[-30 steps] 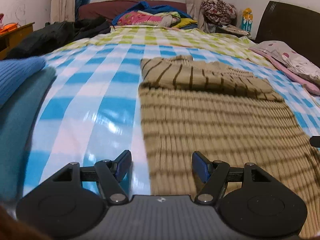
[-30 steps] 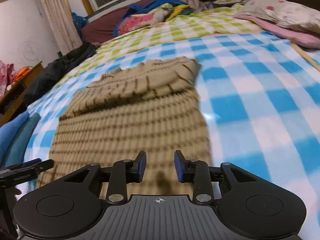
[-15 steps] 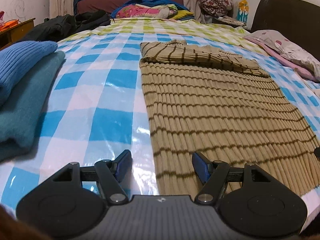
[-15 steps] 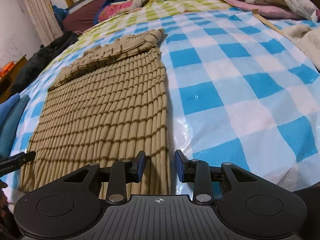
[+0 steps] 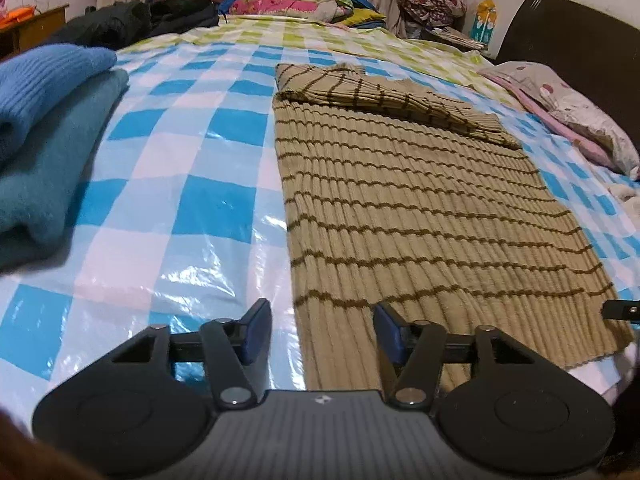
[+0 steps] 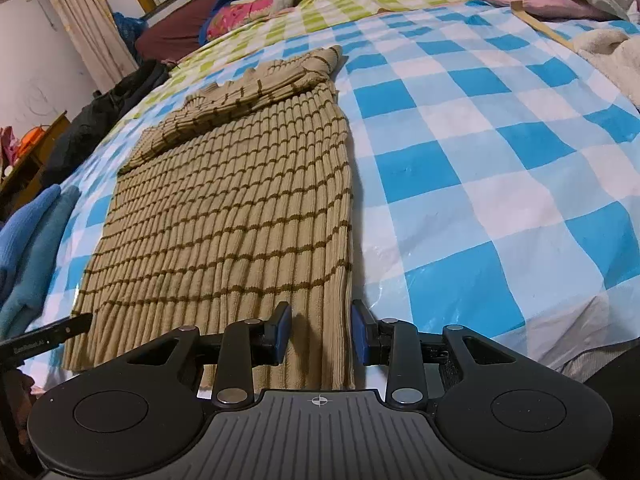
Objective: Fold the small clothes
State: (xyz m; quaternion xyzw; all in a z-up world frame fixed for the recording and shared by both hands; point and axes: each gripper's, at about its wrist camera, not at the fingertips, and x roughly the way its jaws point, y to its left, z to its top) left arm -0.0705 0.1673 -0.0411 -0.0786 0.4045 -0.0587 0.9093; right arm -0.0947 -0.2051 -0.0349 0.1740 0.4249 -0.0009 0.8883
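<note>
**Now both grippers at the sweater's near hem**

Here we held the left gripper (image 5: 322, 330) over the near left corner of the sweater (image 5: 404, 208), which lay flat on the bed (image 5: 172, 184) with its sleeves folded across the top. Its fingers (image 5: 256, 330) had just been closing and stood fairly wide; the sweater's left edge ran between them, but they did not press on it. We held the right gripper (image 6: 320, 334) over the near right corner of the sweater (image 6: 240, 208). Its fingers (image 6: 282, 332) stood narrower, apart, with the hem's right edge between them; we could not tell whether they touched the knit. A stack of blue knits (image 5: 44, 140) sat at the left of the bed.
</note>
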